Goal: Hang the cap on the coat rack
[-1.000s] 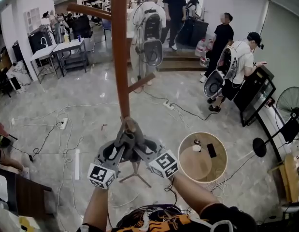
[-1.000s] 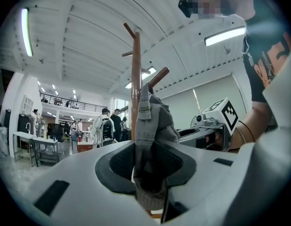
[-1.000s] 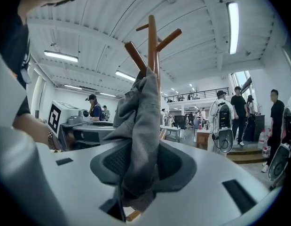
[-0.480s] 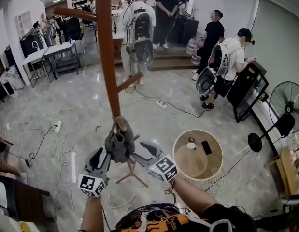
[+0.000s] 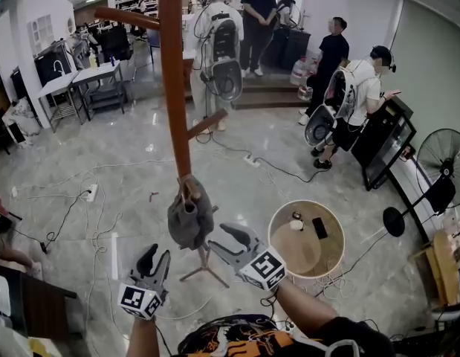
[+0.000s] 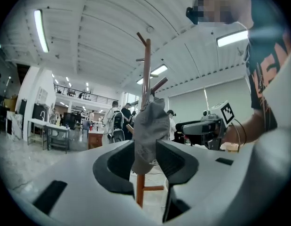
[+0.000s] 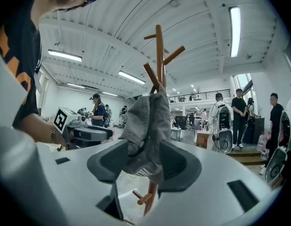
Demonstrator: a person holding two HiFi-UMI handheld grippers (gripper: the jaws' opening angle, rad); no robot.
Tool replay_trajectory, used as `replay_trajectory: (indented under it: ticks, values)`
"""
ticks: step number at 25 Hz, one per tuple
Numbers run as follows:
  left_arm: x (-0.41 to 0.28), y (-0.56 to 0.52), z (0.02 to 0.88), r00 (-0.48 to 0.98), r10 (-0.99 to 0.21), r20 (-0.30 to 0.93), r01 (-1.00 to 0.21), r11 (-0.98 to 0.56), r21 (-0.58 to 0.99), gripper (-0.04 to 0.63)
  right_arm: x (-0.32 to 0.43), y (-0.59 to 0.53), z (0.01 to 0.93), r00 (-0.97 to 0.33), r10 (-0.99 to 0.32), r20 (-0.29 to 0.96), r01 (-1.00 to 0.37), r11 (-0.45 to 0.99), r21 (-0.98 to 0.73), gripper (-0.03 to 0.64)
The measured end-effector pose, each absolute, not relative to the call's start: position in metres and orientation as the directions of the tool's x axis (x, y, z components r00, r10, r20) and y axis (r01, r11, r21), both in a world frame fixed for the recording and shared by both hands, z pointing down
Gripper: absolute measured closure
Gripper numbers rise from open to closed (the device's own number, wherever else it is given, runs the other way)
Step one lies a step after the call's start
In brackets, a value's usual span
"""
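Cap [image 5: 190,216] on the coat rack [image 5: 174,88], both tools let go
Head view: it hangs from a low peg, with the left tool [image 5: 154,255] and right tool [image 5: 221,240] clear, jaws apart. Left gripper view: the cap shows between just-opened jaws, untouched. Right gripper view: the same, though its jaws have just narrowed slightly. If loosely seated, the cap could slip off.

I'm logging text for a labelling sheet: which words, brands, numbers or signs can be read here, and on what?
No text here is legible.
Grey fabric cap on the brown wooden coat rack: white print at its lower edge, too blurred to read.
Black shirt: orange print, unreadable.
White cubes: black square code patterns, no letters.
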State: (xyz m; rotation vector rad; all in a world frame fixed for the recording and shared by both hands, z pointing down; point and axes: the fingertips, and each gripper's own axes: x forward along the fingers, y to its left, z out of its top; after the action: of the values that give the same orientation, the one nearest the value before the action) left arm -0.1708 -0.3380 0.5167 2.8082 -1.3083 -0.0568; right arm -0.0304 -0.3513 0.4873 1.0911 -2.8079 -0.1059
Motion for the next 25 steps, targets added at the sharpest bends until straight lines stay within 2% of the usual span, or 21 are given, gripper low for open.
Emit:
replay_trajectory:
  ticks: [4, 7, 13, 17, 25]
  values:
    - [-0.167, -0.315, 0.493, 0.653, -0.756, -0.041, -0.750, -0.653, 0.103, 0.454, -0.039, -0.333, 0.467, -0.749, -0.660, 0.056, -0.648, 0.747, 0.146, 0.409]
    - [-0.167, -0.307, 0.469, 0.660, -0.748, -0.073, -0.737, -0.663, 0.132, 0.490, -0.046, -0.322, 0.437, -0.756, -0.654, -0.036, -0.649, 0.740, 0.177, 0.450]
    - [-0.152, -0.286, 0.424, 0.693, -0.709, -0.127, -0.705, -0.704, 0.084, 0.520, -0.051, -0.299, 0.392, -0.758, -0.639, -0.130, -0.652, 0.737, 0.179, 0.489]
    - [-0.134, -0.272, 0.409, 0.734, -0.661, -0.159, -0.652, -0.750, 0.106, 0.538, -0.047, -0.285, 0.383, -0.762, -0.633, -0.141, -0.648, 0.738, 0.186, 0.520]
    - [-0.110, -0.253, 0.397, 0.781, -0.608, -0.143, -0.614, -0.790, 0.008, 0.554, -0.044, -0.264, 0.375, -0.776, -0.615, -0.138, -0.630, 0.766, 0.131, 0.589]
